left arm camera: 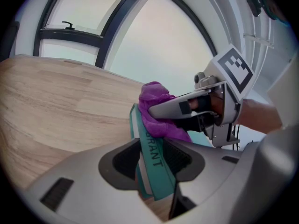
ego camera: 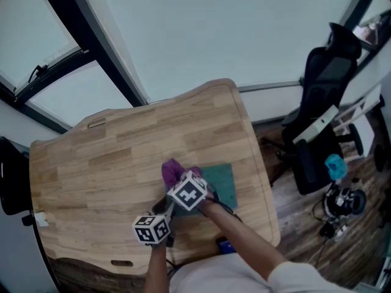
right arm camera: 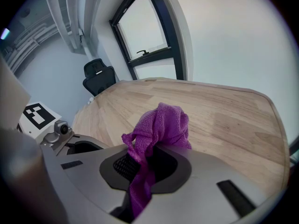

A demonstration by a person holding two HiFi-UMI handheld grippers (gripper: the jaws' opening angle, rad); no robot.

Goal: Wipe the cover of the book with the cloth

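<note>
Wiping step in hand, by my read. Right gripper [right arm camera: 145,168] jaws are clamped on the purple cloth [right arm camera: 161,127], a bunched, nubby microfibre wad sitting on the book [left arm camera: 152,150]. Left gripper [left arm camera: 152,169] jaws are clamped on its teal spine edge, and the book is on the plank-grain table [ego camera: 122,157]. Next move: 1 flat drag across the smooth cover, book kept pinned.

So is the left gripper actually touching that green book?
Touching. The left gripper view shows the left gripper shut on the book, with a jaw pressed against each side.
</note>
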